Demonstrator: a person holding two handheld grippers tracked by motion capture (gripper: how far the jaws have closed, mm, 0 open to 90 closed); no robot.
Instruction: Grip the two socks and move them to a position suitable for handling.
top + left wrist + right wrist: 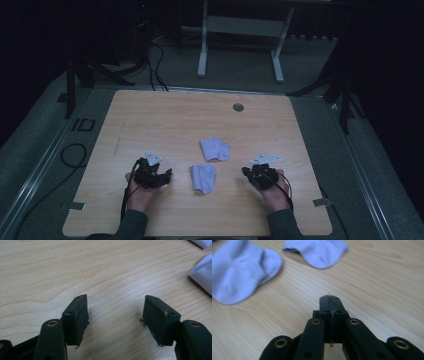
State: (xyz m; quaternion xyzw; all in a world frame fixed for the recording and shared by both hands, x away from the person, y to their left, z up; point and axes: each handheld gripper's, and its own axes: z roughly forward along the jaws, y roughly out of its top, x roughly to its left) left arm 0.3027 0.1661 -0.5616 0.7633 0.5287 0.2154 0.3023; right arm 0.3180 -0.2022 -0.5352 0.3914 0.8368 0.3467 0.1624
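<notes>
A light wooden surface [165, 120] fills the middle of the high view, with dark floor around it. Two pale lilac socks lie near the centre of the frame, close together but not touching.

The upper sock [215, 149] sits just right of centre. Its long axis runs roughly left to right across the frame, tilted slightly. The lower sock [203, 177] lies just below and to the left of it, with its long axis running up and down the frame. Which end is the toe cannot be told from this height.

The left tool [159, 176] rests at lower left of centre, held by a hand [141, 196], well to the left of the lower sock. In the left gripper view its two black jaws stand wide apart with bare wood between them, gripping nothing, and the edge of a sock [203, 275] shows at the far right of the frame.

The right tool [248, 172] rests at lower right of centre, held by the other hand [275, 196], to the right of both socks. In the right gripper view [329, 298] its jaws are pressed flat together with nothing between them. Both socks lie beyond it, one at upper left [239, 270] and one at top centre [319, 251].

A small round grey disc [238, 107] is set into the surface near its far edge.
</notes>
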